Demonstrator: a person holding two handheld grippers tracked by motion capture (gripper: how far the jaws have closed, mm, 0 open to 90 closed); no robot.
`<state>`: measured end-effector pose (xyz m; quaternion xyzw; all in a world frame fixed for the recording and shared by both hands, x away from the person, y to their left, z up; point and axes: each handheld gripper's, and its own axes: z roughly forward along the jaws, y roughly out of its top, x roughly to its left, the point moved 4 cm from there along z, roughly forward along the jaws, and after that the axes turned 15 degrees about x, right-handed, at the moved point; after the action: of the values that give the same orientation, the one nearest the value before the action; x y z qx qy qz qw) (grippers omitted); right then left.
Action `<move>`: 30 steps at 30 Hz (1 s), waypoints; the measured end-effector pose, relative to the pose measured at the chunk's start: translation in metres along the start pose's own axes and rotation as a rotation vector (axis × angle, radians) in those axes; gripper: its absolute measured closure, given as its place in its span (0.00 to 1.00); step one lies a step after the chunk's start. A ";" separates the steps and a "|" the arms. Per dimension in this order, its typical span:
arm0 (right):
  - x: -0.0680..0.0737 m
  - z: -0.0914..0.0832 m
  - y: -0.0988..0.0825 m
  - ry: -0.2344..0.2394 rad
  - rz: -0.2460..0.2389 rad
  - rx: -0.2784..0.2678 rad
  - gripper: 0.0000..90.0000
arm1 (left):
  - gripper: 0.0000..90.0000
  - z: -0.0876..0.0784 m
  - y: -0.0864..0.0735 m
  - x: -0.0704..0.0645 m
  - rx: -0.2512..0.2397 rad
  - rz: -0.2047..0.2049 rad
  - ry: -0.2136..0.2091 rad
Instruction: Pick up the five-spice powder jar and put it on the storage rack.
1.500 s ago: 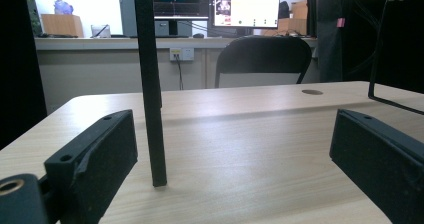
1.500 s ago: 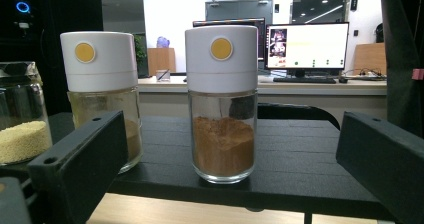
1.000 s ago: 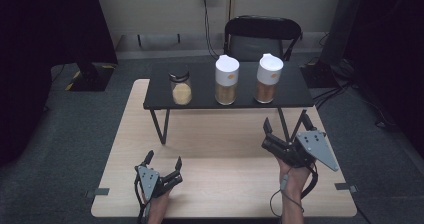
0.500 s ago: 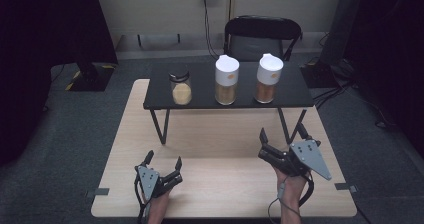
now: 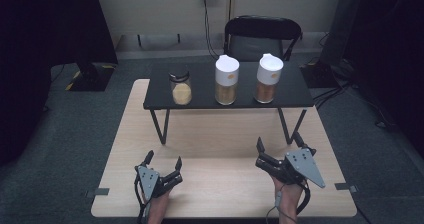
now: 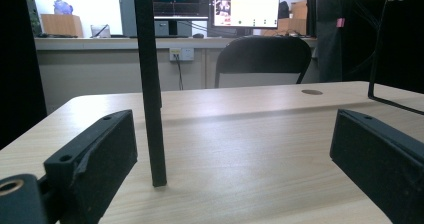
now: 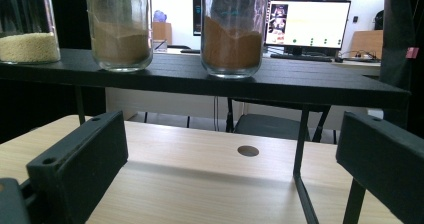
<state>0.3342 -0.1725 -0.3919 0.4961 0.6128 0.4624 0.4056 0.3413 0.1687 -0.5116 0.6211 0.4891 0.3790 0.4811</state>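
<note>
Both forearms enter from the near edge of the wooden tabletop. The left claw lies low on the tabletop, jaws spread, nothing between them, pointing at the near left leg of the black shelf. The right claw sits near the front right, jaws spread and empty, aimed level toward the shelf. Three jars stand on the shelf, well apart from both claws: small jar, middle jar, right jar.

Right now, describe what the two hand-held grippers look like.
The left hand-held gripper is black with two blocky flat-faced jaws and a small grey plate on top. The right hand-held gripper is black too, under a larger grey three-cornered plate with dark dots. A dark cable trails from each. Forearms are bare.
</note>
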 end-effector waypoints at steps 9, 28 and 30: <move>0.002 -0.002 -0.019 0.003 0.010 -0.005 0.00 | 0.05 0.000 0.000 0.000 0.002 0.003 -0.001; 0.001 -0.003 -0.048 -0.008 0.038 -0.002 0.00 | 0.05 0.000 0.000 0.000 0.002 0.002 0.000; 0.001 -0.003 -0.051 -0.009 0.038 -0.002 0.00 | 0.05 0.000 0.000 0.000 0.002 0.002 -0.001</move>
<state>0.3196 -0.1757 -0.4404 0.5094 0.6010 0.4684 0.3999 0.3410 0.1689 -0.5117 0.6221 0.4886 0.3789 0.4803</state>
